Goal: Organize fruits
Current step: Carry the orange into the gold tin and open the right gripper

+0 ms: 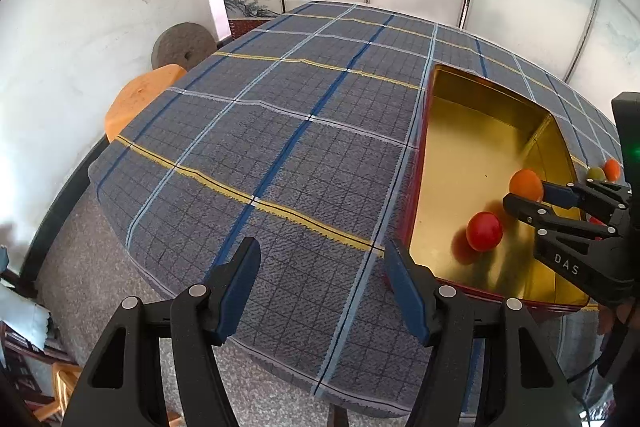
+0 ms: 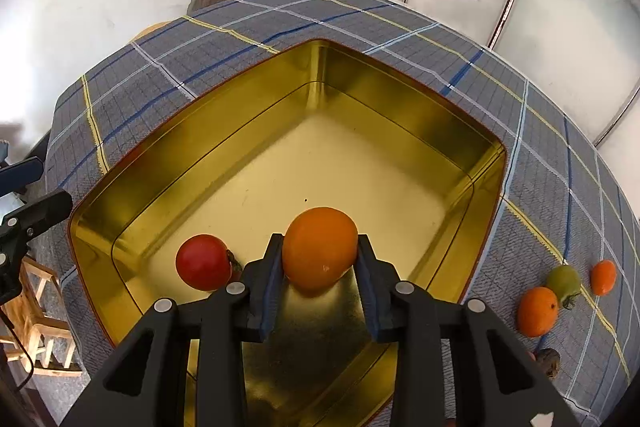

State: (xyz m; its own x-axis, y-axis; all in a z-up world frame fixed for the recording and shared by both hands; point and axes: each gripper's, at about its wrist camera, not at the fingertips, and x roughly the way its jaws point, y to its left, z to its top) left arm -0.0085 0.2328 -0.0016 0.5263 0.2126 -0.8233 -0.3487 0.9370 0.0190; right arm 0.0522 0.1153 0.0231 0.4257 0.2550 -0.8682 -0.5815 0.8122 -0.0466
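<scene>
A gold tin box with a red outside stands on the plaid tablecloth; it also shows in the left wrist view. My right gripper is shut on an orange fruit and holds it over the box's near part; the left wrist view shows this fruit too. A red tomato-like fruit lies inside the box to its left, also in the left wrist view. My left gripper is open and empty over the cloth, left of the box.
To the right of the box on the cloth lie an orange fruit, a green fruit, a small orange fruit and a brown nut-like thing. A wooden stool and a millstone stand past the table's left edge.
</scene>
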